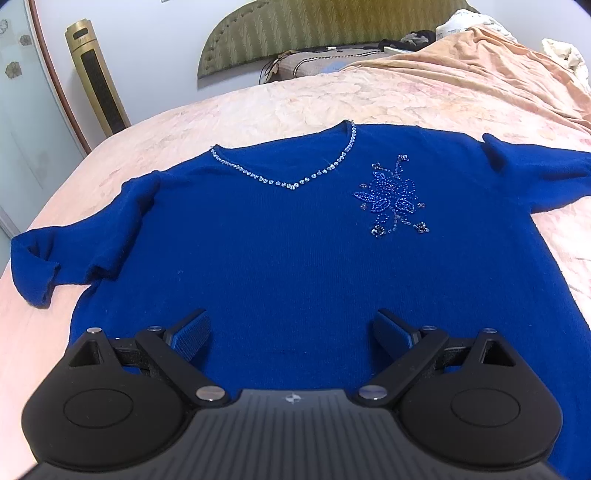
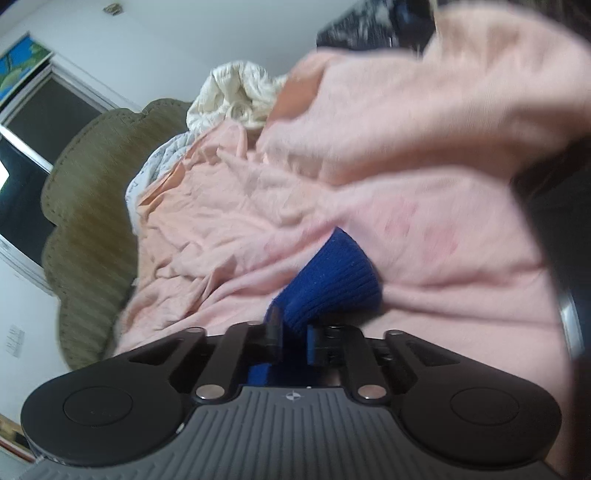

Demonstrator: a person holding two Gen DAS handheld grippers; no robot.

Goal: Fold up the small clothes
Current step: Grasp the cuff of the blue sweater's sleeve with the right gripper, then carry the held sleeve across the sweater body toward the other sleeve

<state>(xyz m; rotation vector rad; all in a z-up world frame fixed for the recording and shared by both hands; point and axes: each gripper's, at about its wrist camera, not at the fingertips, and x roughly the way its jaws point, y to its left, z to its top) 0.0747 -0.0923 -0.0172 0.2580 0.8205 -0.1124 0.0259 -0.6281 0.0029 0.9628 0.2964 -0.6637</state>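
Observation:
A royal-blue knit top [image 1: 288, 236] lies flat and face up on the pink bed, with a beaded V-neck [image 1: 295, 181] and a beaded flower [image 1: 393, 199] on the chest. Both short sleeves are spread out. My left gripper [image 1: 291, 332] is open, hovering over the lower body of the top, holding nothing. My right gripper [image 2: 293, 332] is shut on a ribbed blue sleeve cuff [image 2: 328, 277], which bunches out beyond its fingertips. The right wrist view is blurred.
The pink bedspread [image 1: 280, 107] covers the bed. A rumpled peach blanket [image 1: 480, 66] and white bedding [image 2: 236, 96] lie at the far right. An olive headboard [image 1: 295, 33], a pillow [image 1: 314, 66] and a gold tower fan [image 1: 96, 81] stand behind.

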